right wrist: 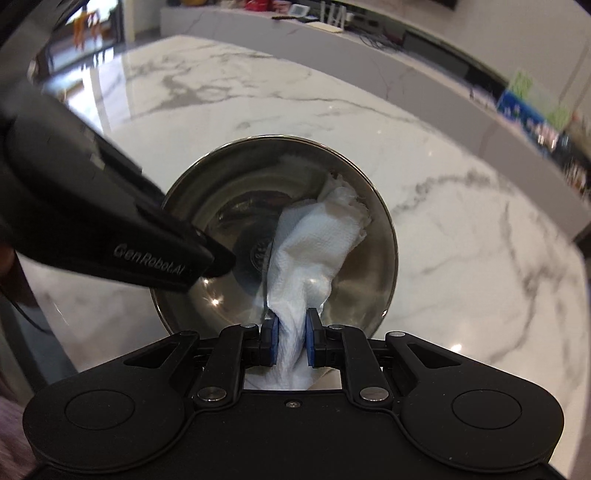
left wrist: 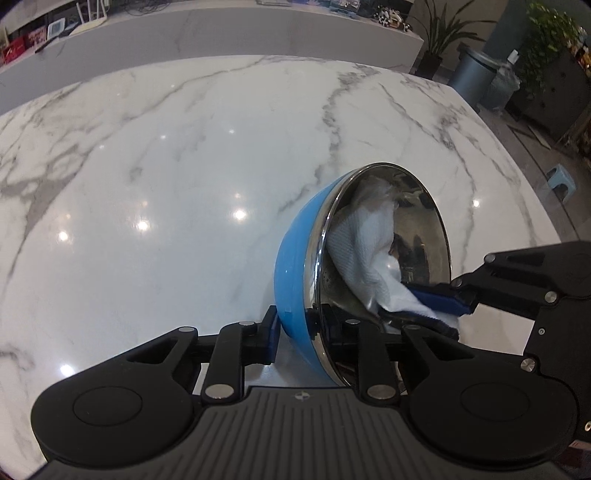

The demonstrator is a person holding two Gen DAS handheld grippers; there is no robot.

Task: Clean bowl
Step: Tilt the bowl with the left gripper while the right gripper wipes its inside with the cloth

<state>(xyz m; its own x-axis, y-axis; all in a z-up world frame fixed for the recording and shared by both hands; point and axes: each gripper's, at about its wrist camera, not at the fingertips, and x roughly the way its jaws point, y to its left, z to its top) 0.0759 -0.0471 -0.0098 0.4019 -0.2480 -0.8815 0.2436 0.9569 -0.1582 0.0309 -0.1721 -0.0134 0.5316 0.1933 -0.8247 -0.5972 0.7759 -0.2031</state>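
The left gripper (left wrist: 293,326) was clamped on the rim of the bowl (left wrist: 295,258), one finger against the blue outer wall and the other inside the steel. The right gripper (right wrist: 290,341) was closed tight on a white paper towel (right wrist: 314,236), whose free end lay spread against the far inner wall of the bowl.

The left wrist view showed the blue outside and how the bowl was tipped on its edge, its mouth turned to the right, toward the right gripper; its rim ran from near to far. The right wrist view looked straight into the round steel inside and showed only the black body of the left gripper crossing the left rim, not the blue shell.

The bowl was over the near part of the marble worktop (left wrist: 166,166), toward its right side. The worktop was bare to the left and far edges; beyond the right edge stood a grey bin (left wrist: 476,74) and plants (left wrist: 443,33).
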